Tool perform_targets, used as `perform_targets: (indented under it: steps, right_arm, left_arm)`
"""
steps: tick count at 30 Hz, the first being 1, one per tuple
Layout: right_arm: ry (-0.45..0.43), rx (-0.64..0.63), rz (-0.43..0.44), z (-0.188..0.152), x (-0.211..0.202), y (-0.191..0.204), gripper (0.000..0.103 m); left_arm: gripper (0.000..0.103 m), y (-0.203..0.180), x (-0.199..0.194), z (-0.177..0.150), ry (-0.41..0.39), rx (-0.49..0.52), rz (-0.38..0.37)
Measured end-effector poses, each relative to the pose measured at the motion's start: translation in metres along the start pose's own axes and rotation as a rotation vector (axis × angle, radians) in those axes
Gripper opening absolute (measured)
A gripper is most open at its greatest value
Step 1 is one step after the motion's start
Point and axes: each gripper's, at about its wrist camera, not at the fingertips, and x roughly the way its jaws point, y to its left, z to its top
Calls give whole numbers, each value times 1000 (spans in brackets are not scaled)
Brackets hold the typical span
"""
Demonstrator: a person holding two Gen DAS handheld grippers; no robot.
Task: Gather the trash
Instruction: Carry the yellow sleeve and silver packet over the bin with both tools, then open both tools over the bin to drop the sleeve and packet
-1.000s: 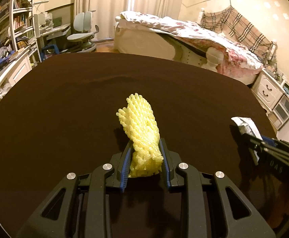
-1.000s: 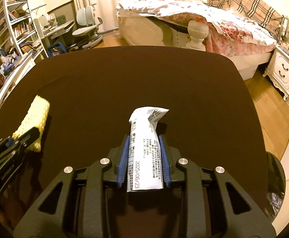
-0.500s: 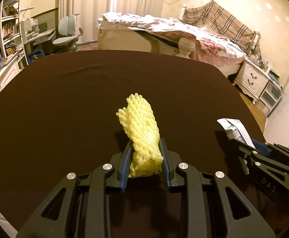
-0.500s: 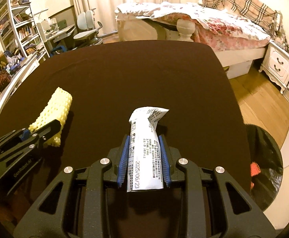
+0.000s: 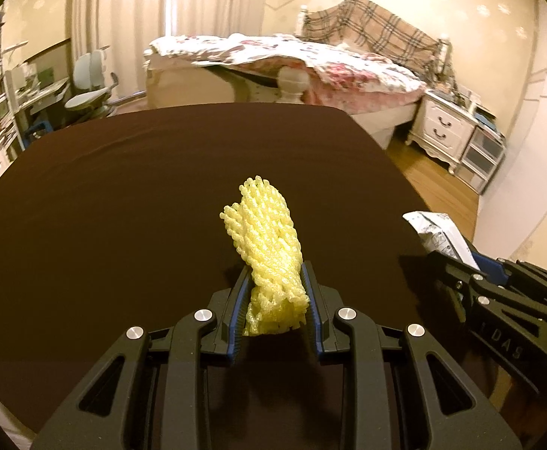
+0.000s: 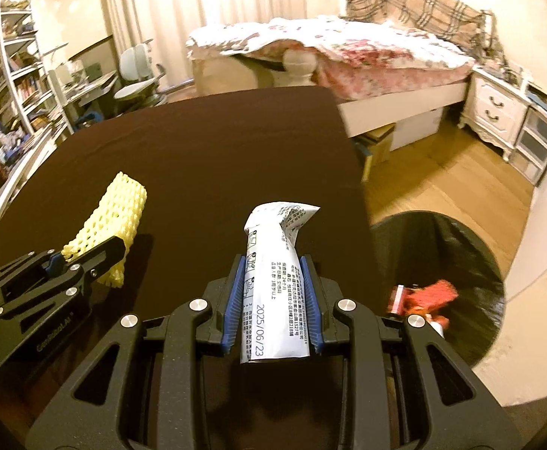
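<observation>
My left gripper (image 5: pixel 275 277) is shut on a yellow foam fruit net (image 5: pixel 267 236), which sticks up and forward from between the blue pads above the dark table (image 5: pixel 123 206). My right gripper (image 6: pixel 273 281) is shut on a white printed wrapper (image 6: pixel 275 285) with a date on it. The right wrist view also shows the left gripper (image 6: pixel 97 251) at the lower left with the foam net (image 6: pixel 117 212). In the left wrist view the right gripper (image 5: pixel 445 258) and the wrapper (image 5: pixel 438 234) are at the right. A bin lined with a black bag (image 6: pixel 457 255) stands on the floor right of the table, with red trash (image 6: pixel 429 296) inside.
The table's right edge (image 6: pixel 359 187) drops to a wooden floor (image 6: pixel 442 183). A bed (image 6: pixel 348 52) and a white nightstand (image 6: pixel 498 112) stand beyond, with a pale wall (image 6: pixel 535 255) close behind the bin. Shelves (image 6: pixel 18 86), a desk and a chair (image 6: pixel 138 75) fill the far left.
Both grippers have moved to the right across the table, each still holding its piece of trash. The black-lined bin with red trash has come into the right wrist view.
</observation>
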Motion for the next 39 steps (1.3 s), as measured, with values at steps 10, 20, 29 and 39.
perform_targets:
  steps: [10, 20, 29, 39]
  right_arm:
    - [-45, 124, -103, -8, -22, -68, 29]
    - [-53, 229, -201, -20, -26, -123, 29]
    - [-58, 267, -246, -19, -21, -147, 29]
    - [-66, 289, -262, -17, -15, -161, 29]
  left_arm:
    - [29, -53, 0, 3, -16, 100, -84]
    - [29, -111, 13, 12, -29, 202, -168]
    - [29, -145, 28, 18, -28, 252, -195]
    - [29, -168, 42, 19, -24, 275, -198]
